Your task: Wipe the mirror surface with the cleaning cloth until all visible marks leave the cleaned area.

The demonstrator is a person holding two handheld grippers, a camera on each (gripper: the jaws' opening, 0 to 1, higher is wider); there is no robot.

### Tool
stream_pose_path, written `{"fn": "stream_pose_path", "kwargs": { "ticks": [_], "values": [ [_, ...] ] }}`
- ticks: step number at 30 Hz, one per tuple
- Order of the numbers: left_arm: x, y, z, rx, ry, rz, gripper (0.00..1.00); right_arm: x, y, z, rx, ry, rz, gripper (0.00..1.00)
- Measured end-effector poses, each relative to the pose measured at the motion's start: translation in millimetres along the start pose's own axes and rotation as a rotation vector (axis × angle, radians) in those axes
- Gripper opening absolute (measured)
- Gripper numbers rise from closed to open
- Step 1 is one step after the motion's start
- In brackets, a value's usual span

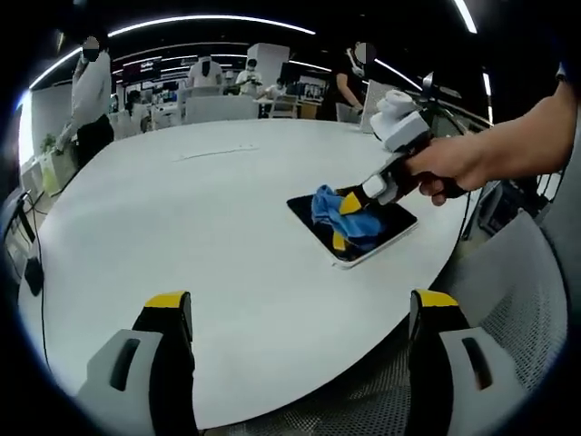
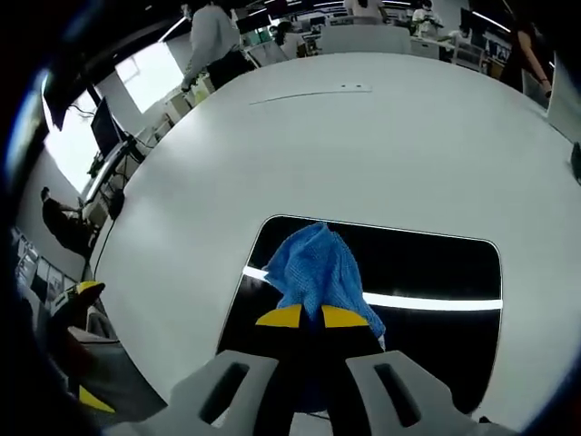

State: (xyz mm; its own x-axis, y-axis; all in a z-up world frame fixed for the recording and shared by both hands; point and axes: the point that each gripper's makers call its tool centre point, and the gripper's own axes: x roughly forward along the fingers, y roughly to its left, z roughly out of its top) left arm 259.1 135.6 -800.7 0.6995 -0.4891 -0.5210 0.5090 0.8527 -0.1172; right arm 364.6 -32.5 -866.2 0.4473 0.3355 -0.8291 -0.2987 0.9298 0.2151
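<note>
Lower centre of right gripper view: right gripper pinches cloth on mirror, unwiped glass stretching frame-right. Left gripper wide, empty, well apart.

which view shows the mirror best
The right gripper view: the mirror spreads wide and close below the camera, its dark face and a reflected light strip plain, with the blue cloth on it. The left gripper view shows the same mirror small and slanted, mostly covered by cloth and the right gripper.
</note>
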Motion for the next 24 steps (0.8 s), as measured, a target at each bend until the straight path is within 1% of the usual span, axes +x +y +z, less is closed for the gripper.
{"fn": "stream_pose_path", "kwargs": {
  "ticks": [1,3,6,9,12,15,17,20,24],
  "values": [
    [0.2,-0.5,-0.5,-0.003,0.002,-0.003,0.99,-1.5,0.7,-2.8,0.006,0.008,0.002,0.0],
    [1.4,-1.8,-5.8,-0.001,0.032,-0.004,0.99,-4.3,2.2,-8.4,0.005,0.014,0.005,0.0],
    [1.3,-3.0,-4.5,0.008,0.023,-0.01,0.99,-6.3,3.9,-12.2,-0.012,0.004,0.006,0.0],
    [1.2,-3.9,-5.1,0.012,0.027,-0.013,0.99,-9.0,3.6,-16.1,0.022,0.005,0.018,0.0],
    [1.6,-2.6,-6.7,0.016,0.033,-0.008,0.99,-11.8,5.0,-21.2,0.027,0.005,0.028,0.0],
    [1.2,-1.4,-6.4,0.025,0.032,0.0,0.99,-11.2,5.6,-20.4,0.007,0.001,0.034,0.0],
    [0.9,2.1,-6.2,0.03,0.027,0.014,0.99,-10.8,5.7,-20.0,0.008,0.006,0.038,0.0],
    [0.8,2.7,-5.4,0.04,0.018,0.014,0.98,-10.3,6.0,-19.9,0.014,0.014,0.043,0.0],
    [0.8,5.6,-5.8,0.031,0.018,0.027,0.98,-10.7,6.0,-20.3,0.008,0.009,0.047,0.0]
  ]
}}
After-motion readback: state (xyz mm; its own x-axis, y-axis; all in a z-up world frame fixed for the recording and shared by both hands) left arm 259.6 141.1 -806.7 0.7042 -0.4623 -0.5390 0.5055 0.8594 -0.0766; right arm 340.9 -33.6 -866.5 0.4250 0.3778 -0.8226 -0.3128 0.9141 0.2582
